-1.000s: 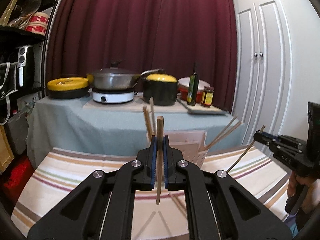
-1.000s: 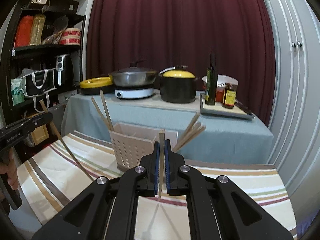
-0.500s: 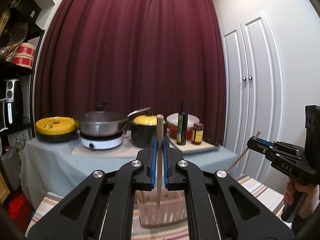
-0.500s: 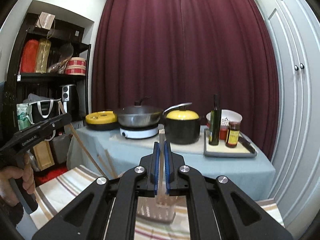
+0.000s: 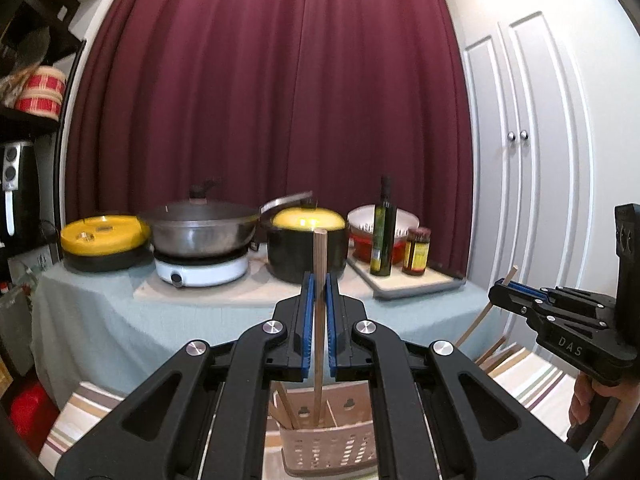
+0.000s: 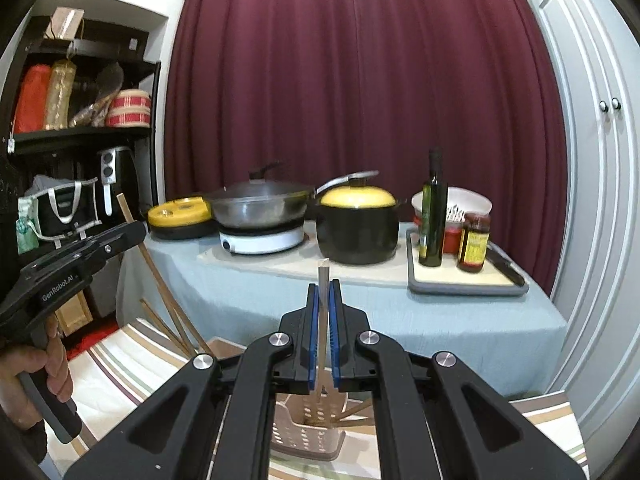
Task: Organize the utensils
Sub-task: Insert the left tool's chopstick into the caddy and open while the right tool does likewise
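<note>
- Above the striped table, left side: the left gripper pinches a wooden chopstick upright between its blue pads; the lower tip hangs over the perforated utensil basket.
- Basket: sits on the striped cloth, below both grippers; several chopsticks already lean inside.
- Right side: the right gripper is clamped on a second chopstick, vertical, lower end reaching into the same basket.
- Behind: a grey-clothed counter carries a wok, a black pot with a yellow lid and an oil bottle.
</note>
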`<state>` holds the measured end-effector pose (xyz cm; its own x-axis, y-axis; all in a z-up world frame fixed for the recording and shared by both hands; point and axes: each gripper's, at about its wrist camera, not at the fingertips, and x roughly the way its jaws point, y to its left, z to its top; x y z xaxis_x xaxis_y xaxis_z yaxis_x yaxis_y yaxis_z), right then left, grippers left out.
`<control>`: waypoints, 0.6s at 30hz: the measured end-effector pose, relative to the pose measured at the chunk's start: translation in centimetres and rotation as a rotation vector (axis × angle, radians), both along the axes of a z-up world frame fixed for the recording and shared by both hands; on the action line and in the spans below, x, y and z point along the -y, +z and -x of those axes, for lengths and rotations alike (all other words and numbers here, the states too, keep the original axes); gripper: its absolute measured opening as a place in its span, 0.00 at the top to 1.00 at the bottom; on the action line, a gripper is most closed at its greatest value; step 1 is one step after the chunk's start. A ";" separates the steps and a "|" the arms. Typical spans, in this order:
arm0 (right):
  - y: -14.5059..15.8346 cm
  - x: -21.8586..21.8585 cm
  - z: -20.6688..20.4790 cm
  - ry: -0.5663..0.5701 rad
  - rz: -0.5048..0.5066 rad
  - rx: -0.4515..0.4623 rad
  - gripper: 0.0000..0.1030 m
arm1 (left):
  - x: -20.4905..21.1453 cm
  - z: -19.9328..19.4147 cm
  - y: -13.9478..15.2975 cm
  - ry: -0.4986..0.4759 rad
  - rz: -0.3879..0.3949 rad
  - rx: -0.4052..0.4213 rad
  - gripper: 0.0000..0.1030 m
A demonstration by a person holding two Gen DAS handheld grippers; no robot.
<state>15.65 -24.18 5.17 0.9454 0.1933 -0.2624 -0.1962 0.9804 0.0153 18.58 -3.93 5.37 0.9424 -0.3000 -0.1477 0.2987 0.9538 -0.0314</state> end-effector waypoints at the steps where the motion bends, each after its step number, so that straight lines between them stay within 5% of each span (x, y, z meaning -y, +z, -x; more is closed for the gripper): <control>1: -0.5 -0.2 -0.4 0.001 0.004 -0.013 0.95 | -0.1 -0.3 -0.5 0.000 0.001 -0.013 0.94; 9: -2.9 -1.0 -2.1 0.012 0.010 -0.081 0.93 | -0.5 -2.5 -3.7 0.001 -0.003 -0.107 0.92; 13: -2.6 -1.0 -1.5 0.007 0.007 -0.056 0.63 | -0.4 -2.1 -3.7 -0.003 -0.012 -0.105 0.70; 18: -1.3 -0.8 0.3 0.005 0.008 -0.010 0.57 | -0.5 -0.4 -3.0 -0.005 0.002 -0.097 0.57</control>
